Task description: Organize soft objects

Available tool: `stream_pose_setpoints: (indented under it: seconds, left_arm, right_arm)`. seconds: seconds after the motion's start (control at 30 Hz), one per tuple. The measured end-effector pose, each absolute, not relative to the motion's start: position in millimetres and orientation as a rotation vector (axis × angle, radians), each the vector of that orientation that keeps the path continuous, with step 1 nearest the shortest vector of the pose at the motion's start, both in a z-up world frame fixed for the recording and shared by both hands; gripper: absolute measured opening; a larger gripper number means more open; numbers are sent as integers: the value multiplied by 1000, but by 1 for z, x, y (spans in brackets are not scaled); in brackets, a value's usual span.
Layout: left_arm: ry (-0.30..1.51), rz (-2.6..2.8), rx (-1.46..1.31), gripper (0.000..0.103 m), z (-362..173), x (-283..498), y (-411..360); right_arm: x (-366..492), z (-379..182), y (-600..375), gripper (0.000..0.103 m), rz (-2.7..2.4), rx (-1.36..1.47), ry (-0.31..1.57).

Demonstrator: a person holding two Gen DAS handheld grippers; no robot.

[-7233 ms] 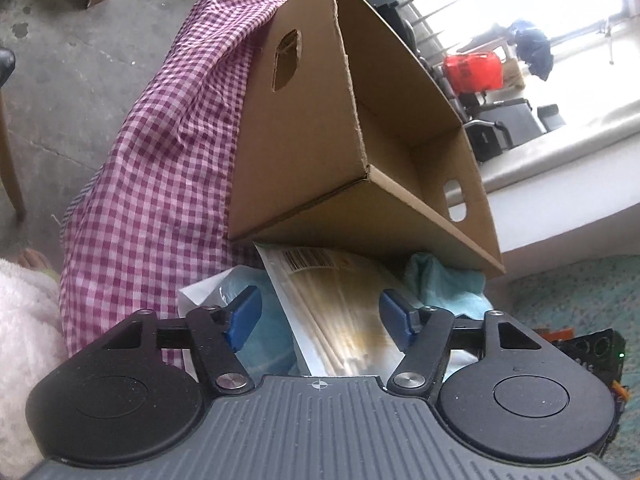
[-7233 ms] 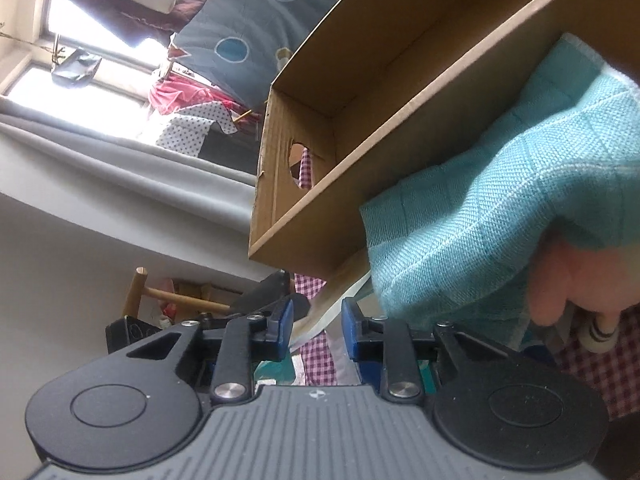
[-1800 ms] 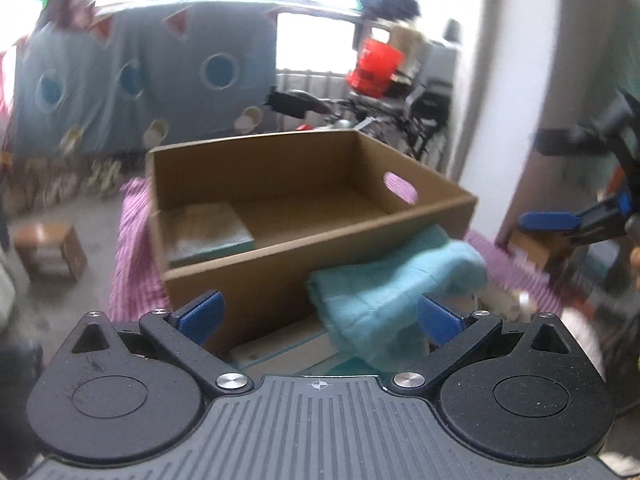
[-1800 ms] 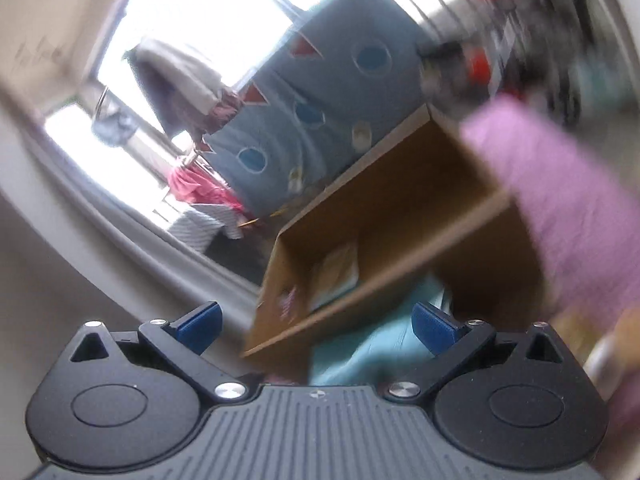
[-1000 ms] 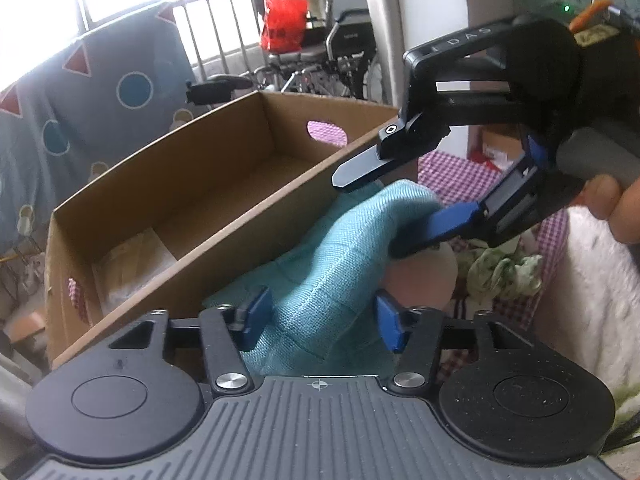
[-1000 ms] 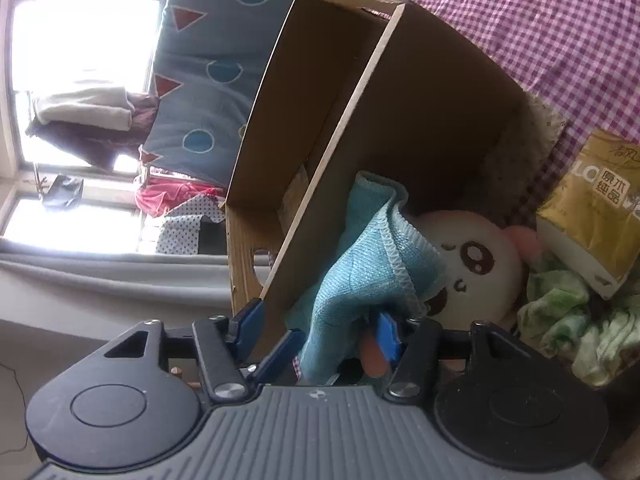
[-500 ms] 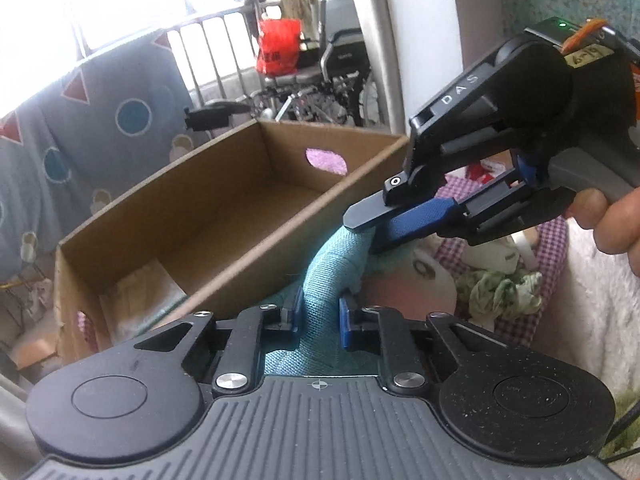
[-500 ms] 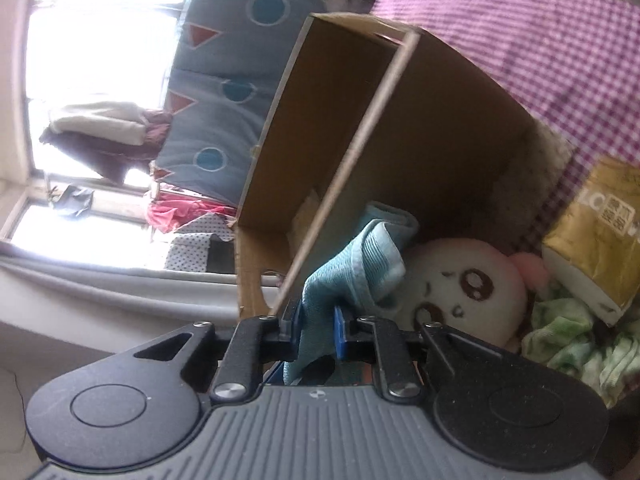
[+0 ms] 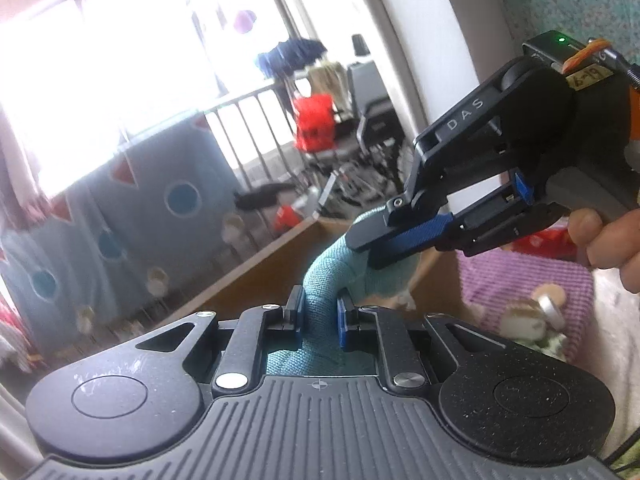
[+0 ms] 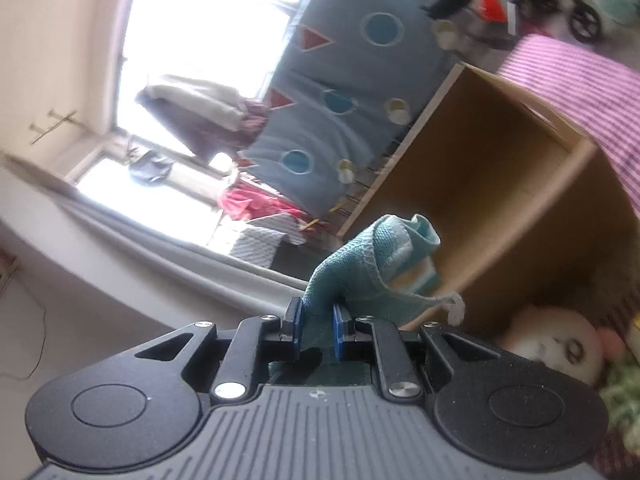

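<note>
A teal cloth (image 9: 326,280) hangs in the air between both grippers. My left gripper (image 9: 318,318) is shut on one bunched part of it. In the left wrist view my right gripper (image 9: 374,246) comes in from the right and pinches the cloth a little higher, held by a hand (image 9: 600,236). Seen from the right wrist, the right gripper (image 10: 316,328) is shut on the teal cloth (image 10: 372,256), whose folded edge sticks up past the pads. Behind the cloth stands an open cardboard box (image 10: 500,184), its near wall (image 9: 248,272) below the cloth in the left wrist view.
A round white plush face (image 10: 560,348) lies at the foot of the box, with green patterned fabric (image 10: 624,392) beside it. Pink checked fabric (image 10: 580,76) covers the surface beyond. A blue hanging sheet with circles (image 9: 160,208) and a railing (image 9: 256,120) stand behind.
Both grippers have closed onto the teal cloth and risen with it, lifting it off the plush toy to above the box's near wall. Both views have tilted upward.
</note>
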State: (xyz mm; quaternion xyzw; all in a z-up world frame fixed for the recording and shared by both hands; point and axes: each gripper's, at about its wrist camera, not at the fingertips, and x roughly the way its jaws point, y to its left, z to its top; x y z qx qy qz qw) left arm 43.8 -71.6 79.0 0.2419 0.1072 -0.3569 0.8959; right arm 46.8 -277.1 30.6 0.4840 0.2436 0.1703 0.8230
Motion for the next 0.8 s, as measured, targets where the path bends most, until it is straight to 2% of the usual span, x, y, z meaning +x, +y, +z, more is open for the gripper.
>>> stream_pose_setpoints:
  seconds: [0.17, 0.3, 0.57, 0.8]
  left_arm:
    - [180, -674, 524, 14, 93, 57, -70]
    - [205, -601, 537, 14, 91, 81, -70]
    - [372, -489, 474, 14, 54, 135, -79]
    - [513, -458, 389, 15, 31, 163, -80]
  right_arm:
    - [80, 44, -273, 16, 443, 999, 546]
    - [128, 44, -265, 16, 493, 966, 642]
    - [234, 8, -250, 16, 538, 916, 946]
    - [289, -40, -234, 16, 535, 773, 1243]
